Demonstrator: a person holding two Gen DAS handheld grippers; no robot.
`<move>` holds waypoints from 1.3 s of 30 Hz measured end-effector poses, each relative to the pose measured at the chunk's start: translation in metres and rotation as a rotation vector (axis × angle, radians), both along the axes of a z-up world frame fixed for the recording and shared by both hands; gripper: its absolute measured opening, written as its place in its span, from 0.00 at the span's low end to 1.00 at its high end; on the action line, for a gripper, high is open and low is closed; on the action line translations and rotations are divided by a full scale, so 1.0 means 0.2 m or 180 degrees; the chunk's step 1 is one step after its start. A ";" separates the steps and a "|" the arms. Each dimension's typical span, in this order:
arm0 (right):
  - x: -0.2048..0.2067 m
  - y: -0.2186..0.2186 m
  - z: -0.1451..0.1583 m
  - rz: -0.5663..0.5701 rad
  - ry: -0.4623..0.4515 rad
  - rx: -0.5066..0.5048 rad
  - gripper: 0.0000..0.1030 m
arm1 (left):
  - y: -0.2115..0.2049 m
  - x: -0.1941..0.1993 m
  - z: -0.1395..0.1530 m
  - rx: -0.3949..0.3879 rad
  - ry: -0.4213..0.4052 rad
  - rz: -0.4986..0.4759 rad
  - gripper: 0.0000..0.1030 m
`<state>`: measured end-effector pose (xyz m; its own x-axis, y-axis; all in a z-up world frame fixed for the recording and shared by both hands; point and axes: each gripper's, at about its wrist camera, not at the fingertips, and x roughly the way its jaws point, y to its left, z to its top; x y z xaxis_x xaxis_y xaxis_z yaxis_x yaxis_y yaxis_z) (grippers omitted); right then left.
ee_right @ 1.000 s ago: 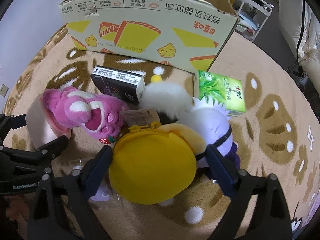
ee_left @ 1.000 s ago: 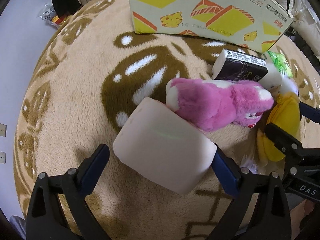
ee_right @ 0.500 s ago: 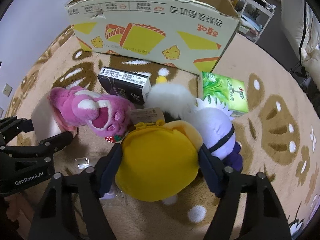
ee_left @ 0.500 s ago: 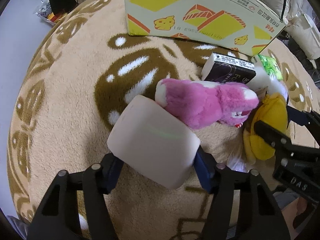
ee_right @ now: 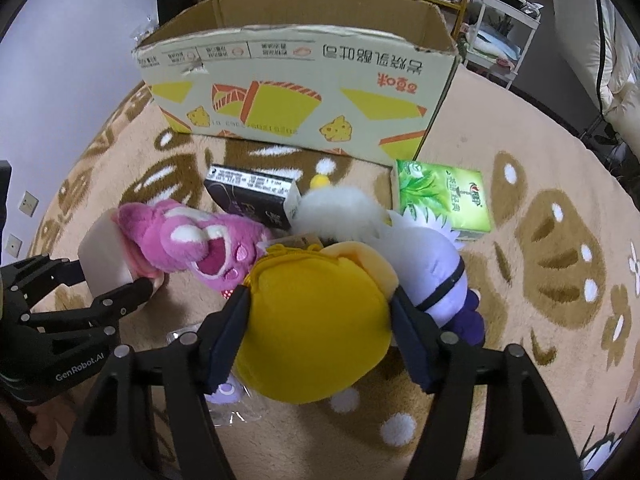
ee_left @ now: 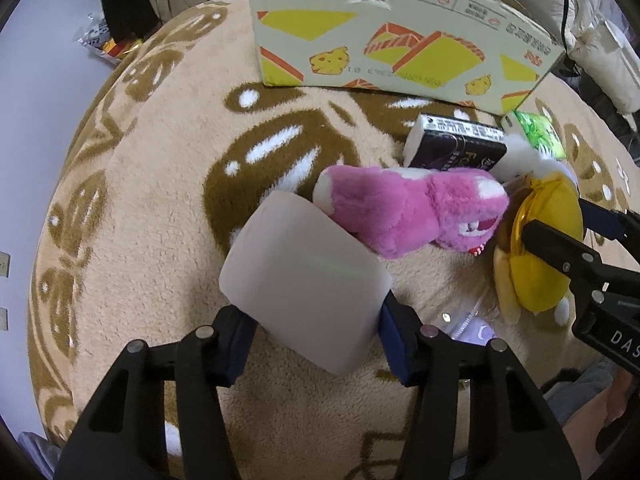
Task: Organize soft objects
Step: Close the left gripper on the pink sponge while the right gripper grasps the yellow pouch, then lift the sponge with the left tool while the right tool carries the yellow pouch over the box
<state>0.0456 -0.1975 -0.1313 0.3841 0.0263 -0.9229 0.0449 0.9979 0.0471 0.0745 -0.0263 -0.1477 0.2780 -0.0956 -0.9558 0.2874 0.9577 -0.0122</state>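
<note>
Foam block (ee_left: 304,284), pale pink and smooth with rounded corners, sits between your left gripper's (ee_left: 316,332) blue pads, whose jaws have just been closing and now clamp its near end. Your right gripper (ee_right: 320,320) pinches the round yellow plush (ee_right: 316,320), its jaws having just narrowed too. "GenRobot.AI" reads on the left gripper. Both items lie on the rug (ee_left: 160,200) in front of the carton (ee_right: 296,96), the pink bear (ee_right: 192,240) between them.

I can't see inside the cardboard box (ee_right: 304,92); my yellow plush (ee_right: 316,332) hides most of the clear packet (ee_right: 228,400) underneath.
</note>
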 end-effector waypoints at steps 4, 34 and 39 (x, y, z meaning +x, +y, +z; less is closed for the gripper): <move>-0.01 0.00 0.04 -0.0002 -0.0096 0.0013 0.71 | 0.02 0.01 0.03 -0.0056 -0.0042 0.0027 0.52; -0.07 -0.02 0.31 -0.0052 -0.0997 0.0141 0.58 | 0.02 -0.05 0.22 -0.0081 -0.0696 0.0024 0.52; -0.09 -0.05 0.36 -0.0124 -0.1141 0.0144 0.58 | 0.04 -0.06 0.28 -0.0124 -0.0846 0.0070 0.52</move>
